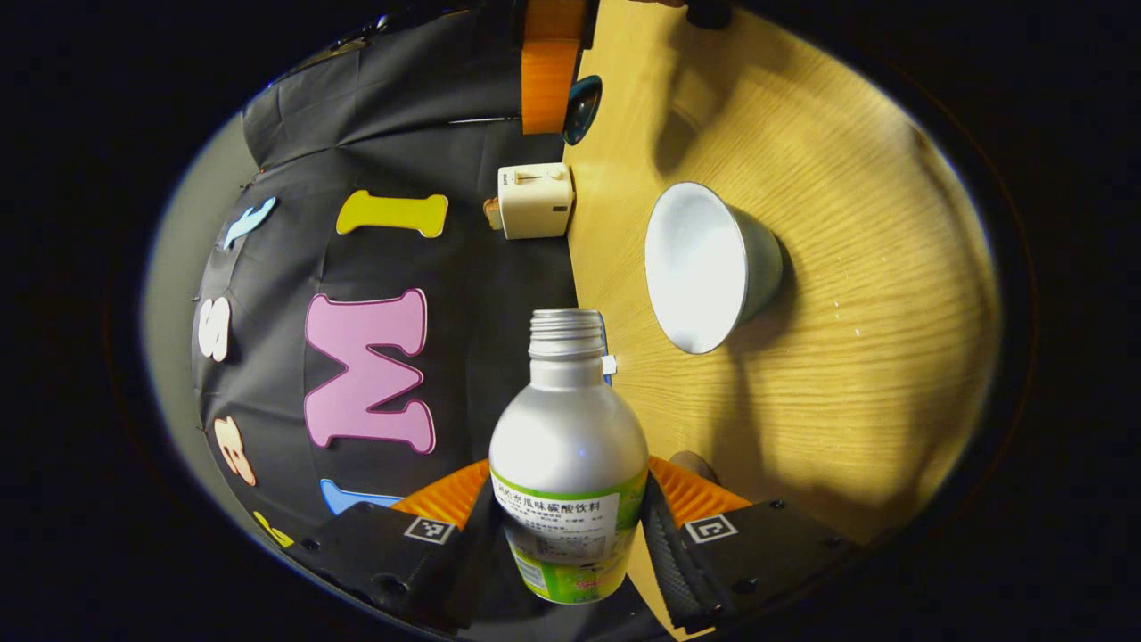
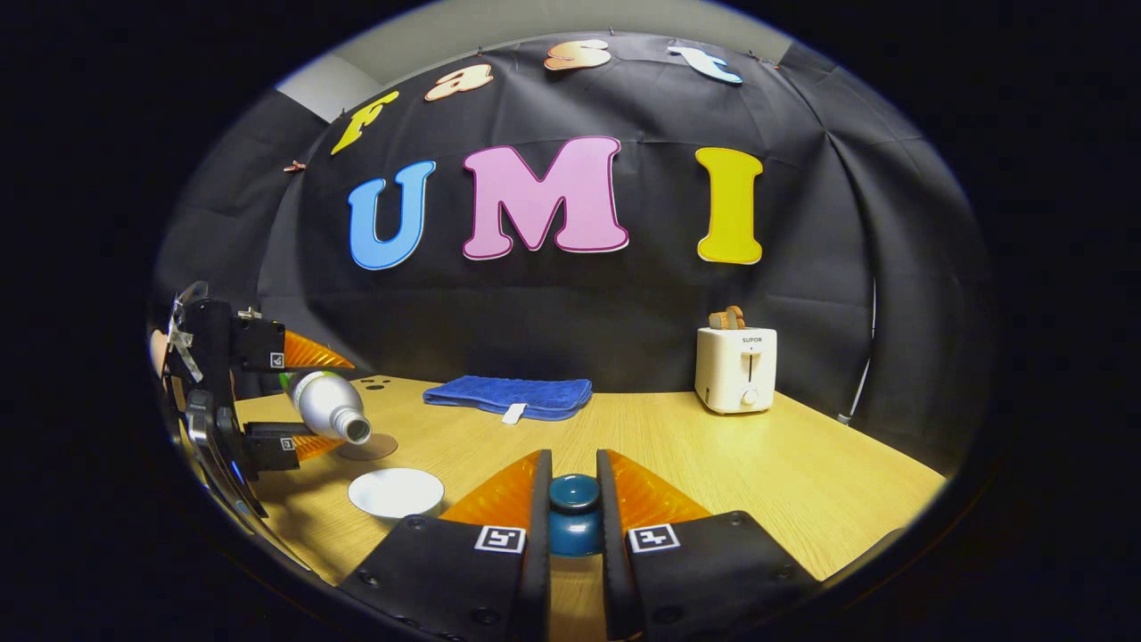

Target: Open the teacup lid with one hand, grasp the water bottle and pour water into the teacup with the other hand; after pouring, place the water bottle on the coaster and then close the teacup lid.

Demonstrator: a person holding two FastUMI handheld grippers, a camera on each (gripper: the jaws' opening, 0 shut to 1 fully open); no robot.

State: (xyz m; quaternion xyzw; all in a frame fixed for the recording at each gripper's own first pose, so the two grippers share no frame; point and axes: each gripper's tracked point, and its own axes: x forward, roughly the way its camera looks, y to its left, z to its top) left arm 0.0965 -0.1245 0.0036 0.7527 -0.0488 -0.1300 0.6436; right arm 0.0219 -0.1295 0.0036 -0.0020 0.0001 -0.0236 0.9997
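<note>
The water bottle, uncapped and tipped toward the open teacup on the wooden table, is clamped at its label by both fingers of the left gripper, while the teacup lid is pinched by the knob in the right gripper, near the table's front edge, with the toaster far right.

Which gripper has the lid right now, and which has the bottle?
The right gripper is shut on the teacup lid. The left gripper clamps the water bottle, tipped toward the open teacup.
</note>
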